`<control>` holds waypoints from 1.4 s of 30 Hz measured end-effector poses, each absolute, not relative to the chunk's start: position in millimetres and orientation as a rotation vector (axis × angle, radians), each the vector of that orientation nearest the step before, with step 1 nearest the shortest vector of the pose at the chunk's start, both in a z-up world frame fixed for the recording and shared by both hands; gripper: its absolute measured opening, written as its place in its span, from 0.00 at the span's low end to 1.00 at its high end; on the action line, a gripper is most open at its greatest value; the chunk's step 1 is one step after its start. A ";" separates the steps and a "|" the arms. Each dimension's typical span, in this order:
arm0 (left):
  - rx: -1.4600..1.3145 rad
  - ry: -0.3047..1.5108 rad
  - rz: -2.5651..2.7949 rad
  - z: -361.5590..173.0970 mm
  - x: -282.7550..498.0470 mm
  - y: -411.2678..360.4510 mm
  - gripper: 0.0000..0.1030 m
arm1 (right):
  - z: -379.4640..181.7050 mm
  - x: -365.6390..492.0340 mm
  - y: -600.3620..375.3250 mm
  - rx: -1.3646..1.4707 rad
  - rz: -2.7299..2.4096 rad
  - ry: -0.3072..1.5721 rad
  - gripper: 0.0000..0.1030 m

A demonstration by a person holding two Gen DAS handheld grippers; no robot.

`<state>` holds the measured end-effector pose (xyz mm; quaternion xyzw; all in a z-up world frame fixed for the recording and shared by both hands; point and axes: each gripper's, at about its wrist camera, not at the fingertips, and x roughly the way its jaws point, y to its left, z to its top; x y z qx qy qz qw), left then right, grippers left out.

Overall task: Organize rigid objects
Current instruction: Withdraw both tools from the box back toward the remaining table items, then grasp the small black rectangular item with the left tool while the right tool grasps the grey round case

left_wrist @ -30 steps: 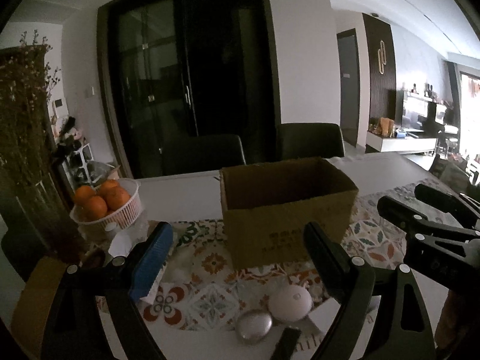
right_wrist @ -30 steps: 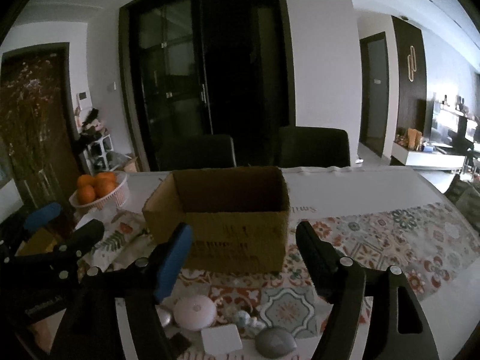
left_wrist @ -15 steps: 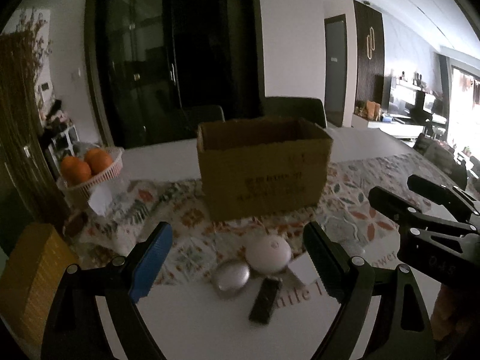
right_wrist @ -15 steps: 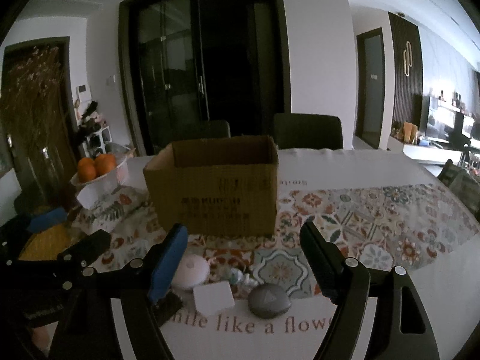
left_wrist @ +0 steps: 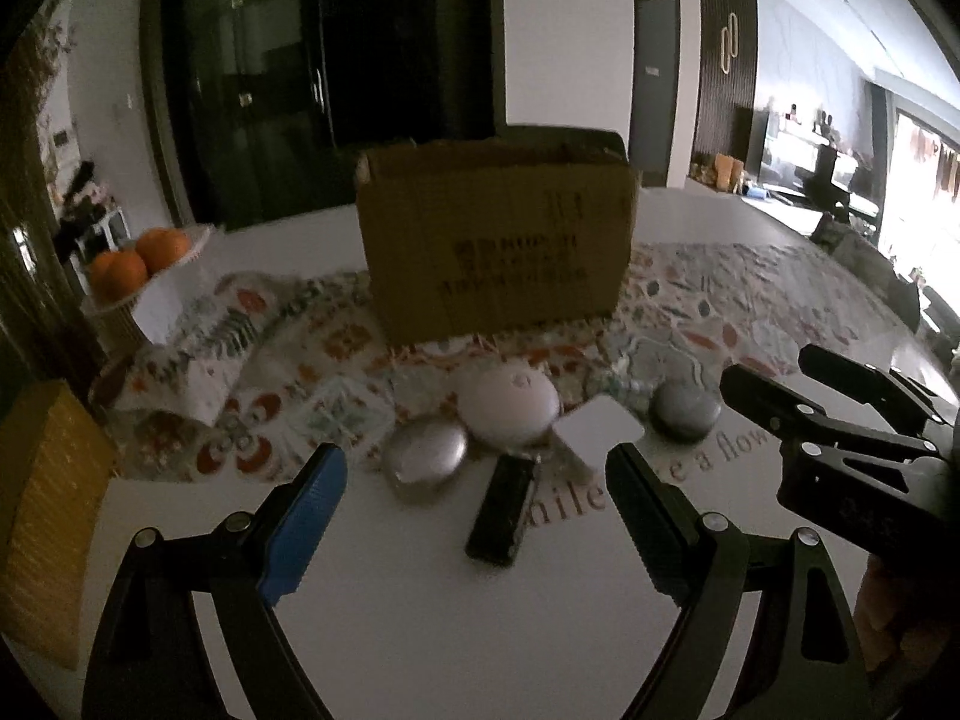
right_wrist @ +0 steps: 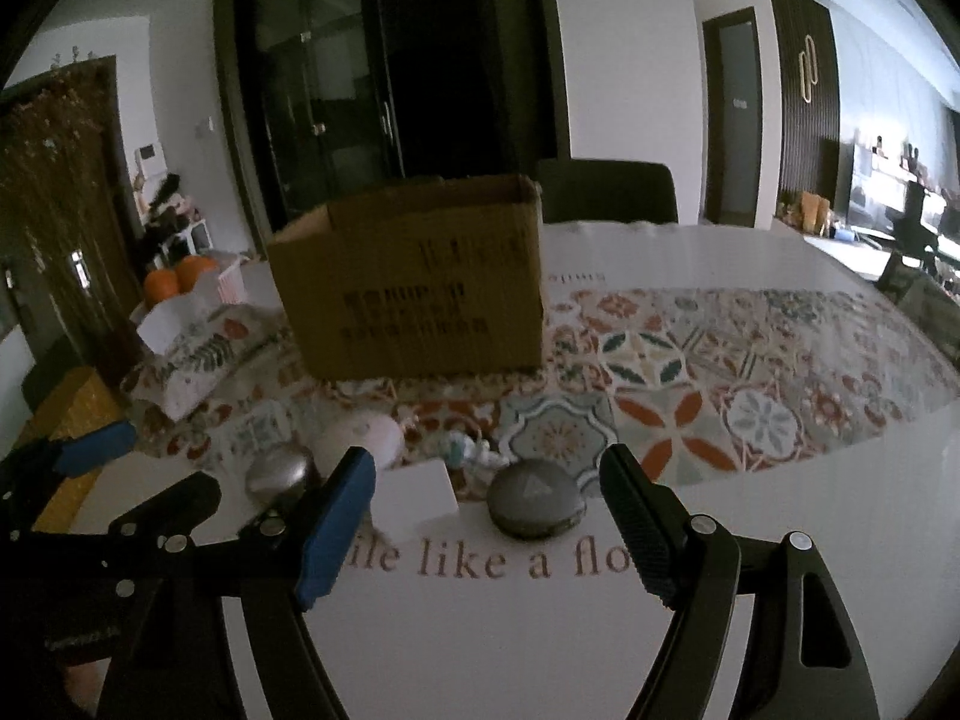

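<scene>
A cardboard box (left_wrist: 498, 240) stands open on the patterned runner; it also shows in the right wrist view (right_wrist: 420, 288). In front of it lie a silver oval piece (left_wrist: 427, 461), a white round puck (left_wrist: 509, 407), a black bar (left_wrist: 503, 509), a white square block (left_wrist: 599, 435) and a grey round disc (left_wrist: 686, 418). My left gripper (left_wrist: 477, 516) is open and empty, just short of the black bar. My right gripper (right_wrist: 489, 525) is open and empty, with the grey disc (right_wrist: 534, 504) and white block (right_wrist: 415, 495) just ahead of its fingers.
A white basket of oranges (left_wrist: 135, 276) stands at the back left. A yellow box (left_wrist: 42, 510) lies at the table's left edge. A folded patterned cloth (left_wrist: 192, 354) lies left of the box. The patterned runner (right_wrist: 750, 372) stretches to the right. Dark chairs stand behind the table.
Both grippers have dropped lower and drawn back toward the near table edge, so the small objects now lie ahead of the fingers. Both stay open.
</scene>
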<state>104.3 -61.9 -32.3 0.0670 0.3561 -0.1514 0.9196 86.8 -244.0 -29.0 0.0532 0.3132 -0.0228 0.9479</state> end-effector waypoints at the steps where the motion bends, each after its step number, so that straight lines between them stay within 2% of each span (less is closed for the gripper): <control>1: 0.138 0.743 -0.313 -35.7 104.9 -62.3 0.86 | -32.1 86.9 -243.9 0.110 -0.050 0.646 0.76; 23: 0.130 0.929 -0.376 -99.9 136.0 -71.3 0.70 | -88.3 112.9 -257.5 0.129 -0.102 0.805 0.76; 42: 0.119 0.979 -0.380 -119.5 165.4 -79.5 0.52 | -114.0 153.7 -272.9 0.143 -0.117 0.875 0.76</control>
